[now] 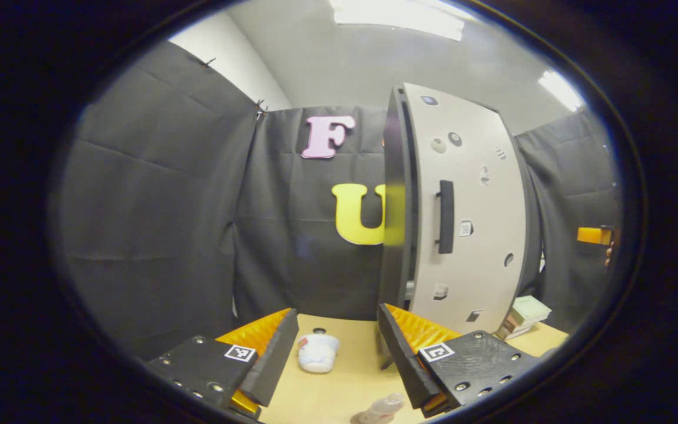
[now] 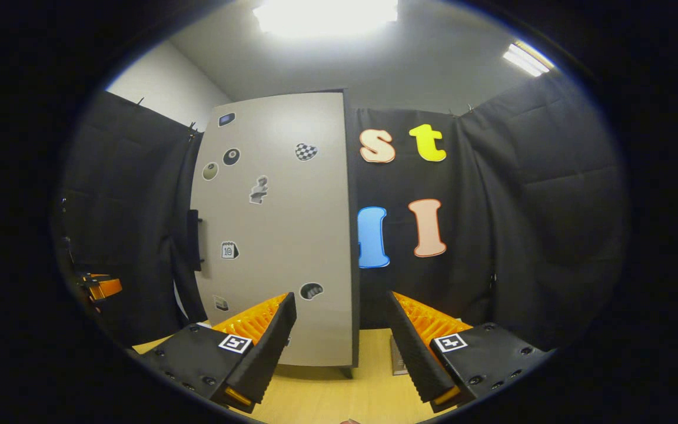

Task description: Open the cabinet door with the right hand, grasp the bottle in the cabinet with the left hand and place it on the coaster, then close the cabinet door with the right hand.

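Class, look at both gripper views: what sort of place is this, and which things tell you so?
Probably a staged recording booth, not a real kitchen: black cloth walls hang all round, a lone grey cabinet dotted with stickers stands on a wooden table, and ceiling light panels glow overhead.

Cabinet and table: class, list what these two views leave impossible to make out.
- Cabinet inside: left gripper view, hidden by its door, seen edge-on.
- Bottle: left gripper view, cut off by the lower edge; blurred.
- Door stickers: right gripper view, too small to tell.
- Stack beside the cabinet: left gripper view, too small to identify.
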`<action>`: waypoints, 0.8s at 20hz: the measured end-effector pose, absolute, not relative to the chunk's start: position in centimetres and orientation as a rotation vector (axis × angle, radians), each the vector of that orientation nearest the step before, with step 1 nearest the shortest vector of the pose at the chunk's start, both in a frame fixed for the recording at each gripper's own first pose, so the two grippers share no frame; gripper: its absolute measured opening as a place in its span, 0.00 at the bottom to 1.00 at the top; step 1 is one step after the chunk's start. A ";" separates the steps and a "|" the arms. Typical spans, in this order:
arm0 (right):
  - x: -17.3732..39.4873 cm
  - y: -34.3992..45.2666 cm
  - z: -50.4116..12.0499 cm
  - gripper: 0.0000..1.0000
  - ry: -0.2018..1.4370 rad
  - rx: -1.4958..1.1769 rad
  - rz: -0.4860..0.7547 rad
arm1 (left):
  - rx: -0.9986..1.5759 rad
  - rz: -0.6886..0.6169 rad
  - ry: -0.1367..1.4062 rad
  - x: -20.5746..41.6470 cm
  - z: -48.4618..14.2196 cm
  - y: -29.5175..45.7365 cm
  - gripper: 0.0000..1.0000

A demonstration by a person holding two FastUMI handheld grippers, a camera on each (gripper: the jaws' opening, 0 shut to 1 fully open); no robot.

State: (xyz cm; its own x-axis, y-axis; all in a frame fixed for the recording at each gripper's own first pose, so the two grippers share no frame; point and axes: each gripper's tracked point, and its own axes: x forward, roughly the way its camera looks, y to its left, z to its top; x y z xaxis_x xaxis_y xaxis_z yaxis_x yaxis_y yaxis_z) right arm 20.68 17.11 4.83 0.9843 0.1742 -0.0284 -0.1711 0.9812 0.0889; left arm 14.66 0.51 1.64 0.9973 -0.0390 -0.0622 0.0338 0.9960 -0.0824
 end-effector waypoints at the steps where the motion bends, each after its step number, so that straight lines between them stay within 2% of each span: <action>1: 20.2 15.5 4.8 0.96 0.035 0.090 0.154 | -0.081 -0.053 0.060 14.9 2.0 -0.9 0.85; 2: 19.8 14.1 4.7 0.92 0.035 0.093 0.138 | -0.080 -0.070 0.057 14.8 2.4 -2.1 0.84; 3: 19.4 12.7 4.7 0.96 0.033 0.096 0.121 | -0.075 -0.084 0.054 14.8 2.7 -3.1 0.84; 5: 18.9 10.4 4.5 0.96 0.033 0.101 0.098 | -0.061 -0.097 0.054 15.1 3.2 -4.5 0.84; 6: 18.7 9.6 4.3 0.92 0.035 0.102 0.088 | -0.054 -0.100 0.054 15.2 3.4 -4.9 0.83; 7: 18.5 8.6 4.3 0.96 0.032 0.104 0.077 | -0.049 -0.100 0.053 15.2 3.7 -5.3 0.83; 16: 18.2 6.1 3.6 0.96 0.044 0.086 0.066 | -0.037 -0.095 0.042 15.0 5.2 -6.9 0.83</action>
